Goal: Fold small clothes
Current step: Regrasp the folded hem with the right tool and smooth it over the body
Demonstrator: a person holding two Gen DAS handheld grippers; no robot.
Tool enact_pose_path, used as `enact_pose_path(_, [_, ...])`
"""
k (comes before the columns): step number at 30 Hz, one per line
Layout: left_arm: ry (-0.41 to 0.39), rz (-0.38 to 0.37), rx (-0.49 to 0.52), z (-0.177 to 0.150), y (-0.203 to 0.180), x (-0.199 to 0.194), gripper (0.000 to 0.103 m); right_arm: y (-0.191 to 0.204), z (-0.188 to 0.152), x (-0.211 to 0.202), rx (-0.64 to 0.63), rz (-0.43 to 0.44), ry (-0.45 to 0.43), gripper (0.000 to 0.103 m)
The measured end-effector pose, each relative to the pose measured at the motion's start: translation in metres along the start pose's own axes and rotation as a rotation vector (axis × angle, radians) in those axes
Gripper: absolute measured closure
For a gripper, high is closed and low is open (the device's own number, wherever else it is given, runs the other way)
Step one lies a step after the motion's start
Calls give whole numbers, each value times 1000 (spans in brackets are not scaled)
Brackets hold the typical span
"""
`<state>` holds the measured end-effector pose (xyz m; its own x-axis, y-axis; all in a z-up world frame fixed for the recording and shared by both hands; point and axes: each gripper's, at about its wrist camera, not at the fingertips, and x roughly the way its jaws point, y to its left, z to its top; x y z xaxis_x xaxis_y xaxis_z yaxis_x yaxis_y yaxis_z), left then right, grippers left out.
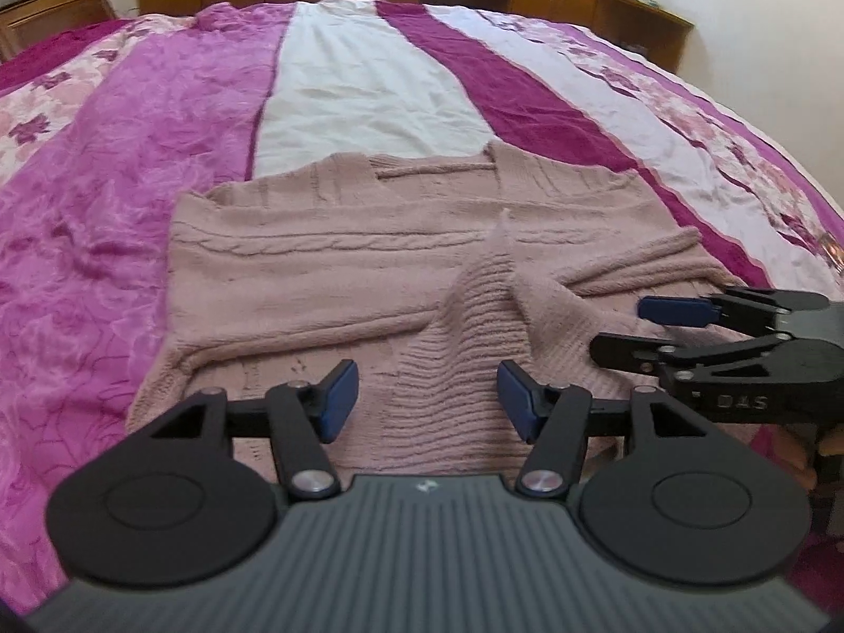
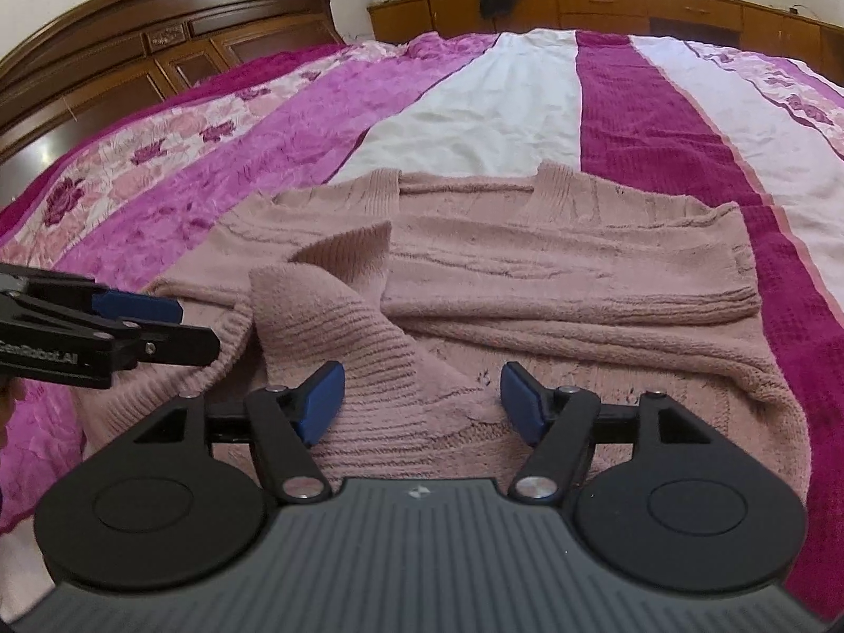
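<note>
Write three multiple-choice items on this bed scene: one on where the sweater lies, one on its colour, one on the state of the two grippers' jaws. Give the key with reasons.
1. Where does the sweater lie?
A. on the striped bedspread
B. on the wooden cabinets
C. hanging from the headboard

2. What colour is the sweater?
A. white
B. dusty pink
C. dark blue

3. How do the jaws of the left gripper and the right gripper stand?
A. both clamped on a sleeve
B. left shut, right open
C. both open, holding nothing

Key:
1 A: in both wrist views the knit is spread flat on the bedspread, with the cabinets far behind it.
2 B: the whole knit is a pale pink, unlike the white and magenta stripes beneath.
3 C: in each gripper's own view the blue pads stand wide apart, with the sweater showing between them and nothing pinched.
</note>
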<state>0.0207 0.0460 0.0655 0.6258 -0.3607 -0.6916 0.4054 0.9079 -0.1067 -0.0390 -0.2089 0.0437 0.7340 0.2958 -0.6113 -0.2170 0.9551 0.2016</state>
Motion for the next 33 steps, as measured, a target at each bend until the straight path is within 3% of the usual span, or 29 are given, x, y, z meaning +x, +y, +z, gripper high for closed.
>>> enact_pose_path(5, [11,-35,57,-4,-7,0,43,2,-2,5,-17,7,14,30])
enact_pose_path(12, [38,-2,109,-9,-11,14,43,-3,-2,14,-3,-8,21,30])
enact_pose_path(17, [39,108,185,-7,-11,28,42,1,-4,19,-47,-14,31,30])
enact_pose_path(21, [55,74,156,-8,-2,39,40,1,-7,20,-56,-5,27,33])
enact_pose_path(23, [33,65,150,-11,-1,38,41,4,-9,20,-71,9,22,55])
enact_pose_path(24, [23,65,151,-12,-1,37,43,6,-10,19,-72,17,21,59])
enact_pose_path(26, [11,47,160,-14,-4,34,72,10,-13,16,-89,12,9,72])
enact_pose_path(27, [2,51,165,-15,-6,31,76,12,-14,14,-98,7,0,82])
enact_pose_path(29, [-17,59,174,-15,-9,25,84,12,-17,9,-88,4,-22,88])
enact_pose_path(33, [-74,75,144,-10,-10,5,85,13,-18,-9,-70,-3,-83,90])
